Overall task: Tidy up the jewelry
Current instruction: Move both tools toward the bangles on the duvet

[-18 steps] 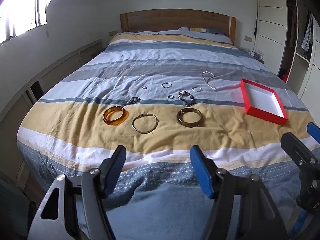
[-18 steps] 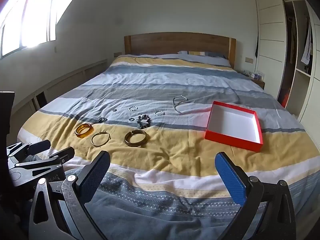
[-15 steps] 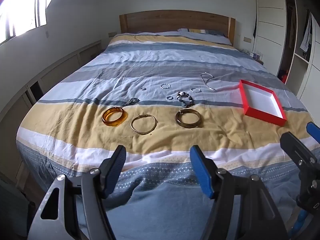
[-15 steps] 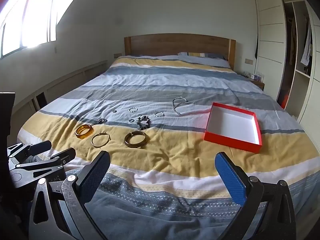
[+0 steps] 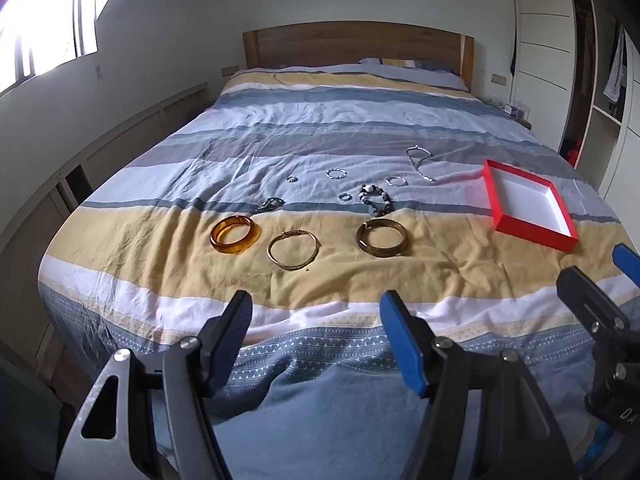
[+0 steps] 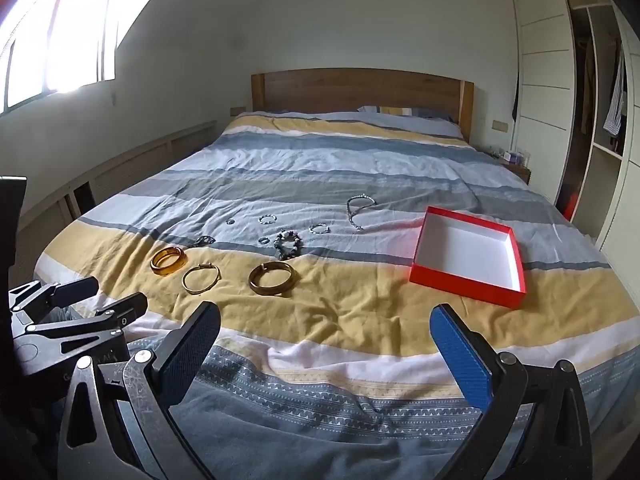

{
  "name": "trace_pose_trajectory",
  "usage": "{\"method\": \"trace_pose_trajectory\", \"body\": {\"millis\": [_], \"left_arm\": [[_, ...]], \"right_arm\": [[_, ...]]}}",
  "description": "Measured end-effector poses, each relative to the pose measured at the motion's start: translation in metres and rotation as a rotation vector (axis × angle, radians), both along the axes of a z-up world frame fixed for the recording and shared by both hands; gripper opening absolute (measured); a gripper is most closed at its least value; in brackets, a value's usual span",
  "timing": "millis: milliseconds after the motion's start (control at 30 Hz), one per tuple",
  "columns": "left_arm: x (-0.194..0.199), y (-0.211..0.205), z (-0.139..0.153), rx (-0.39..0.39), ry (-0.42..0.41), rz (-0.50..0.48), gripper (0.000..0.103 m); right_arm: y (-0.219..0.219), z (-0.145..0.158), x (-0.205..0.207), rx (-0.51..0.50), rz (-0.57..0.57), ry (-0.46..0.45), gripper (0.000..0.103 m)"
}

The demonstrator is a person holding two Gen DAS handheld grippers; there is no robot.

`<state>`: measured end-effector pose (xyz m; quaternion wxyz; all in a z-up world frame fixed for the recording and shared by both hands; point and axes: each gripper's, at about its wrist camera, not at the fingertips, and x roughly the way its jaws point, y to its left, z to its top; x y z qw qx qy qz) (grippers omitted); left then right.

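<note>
Jewelry lies spread on a striped bed cover (image 5: 320,128). On the yellow stripe sit an amber bangle (image 5: 235,234), a thin gold bangle (image 5: 293,249) and a dark brown bangle (image 5: 383,237). Behind them lie a beaded bracelet (image 5: 376,199), several small rings and a silver chain (image 5: 419,163). A red box (image 5: 529,210) with a white inside stands empty to the right. My left gripper (image 5: 316,338) and right gripper (image 6: 326,358) both hover open over the foot of the bed, well short of the jewelry, holding nothing. The same bangles (image 6: 272,278) and box (image 6: 468,256) show in the right wrist view.
A wooden headboard (image 5: 356,46) and pillows close the far end. White wardrobes and open shelves with clothes (image 6: 600,92) stand at the right. A low wall ledge (image 5: 100,140) and a bright window run along the left.
Both views have drifted slightly, so the jewelry and box sit a little lower or nearer in frame. The grippers stay open and nothing on the bed has moved.
</note>
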<state>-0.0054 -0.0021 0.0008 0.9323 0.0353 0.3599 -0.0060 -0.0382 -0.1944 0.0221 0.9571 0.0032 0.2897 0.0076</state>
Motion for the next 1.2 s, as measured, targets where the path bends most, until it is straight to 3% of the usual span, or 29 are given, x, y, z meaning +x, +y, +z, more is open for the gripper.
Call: {"method": "trace_pose_trajectory", "body": {"millis": [900, 967, 1033, 1200], "left_arm": [[0.013, 0.023, -0.007, -0.033, 0.052, 0.030, 0.064], [0.018, 0.029, -0.010, -0.041, 0.056, 0.040, 0.064], [0.023, 0.036, -0.013, -0.043, 0.059, 0.052, 0.064], [0.036, 0.048, -0.020, -0.031, 0.058, 0.090, 0.064]], "right_arm": [[-0.006, -0.016, 0.011, 0.070, 0.033, 0.030, 0.102], [-0.005, -0.022, 0.017, 0.067, 0.045, 0.050, 0.100], [-0.004, -0.027, 0.023, 0.070, 0.054, 0.064, 0.091], [-0.003, -0.040, 0.041, 0.083, 0.075, 0.105, 0.088]]}}
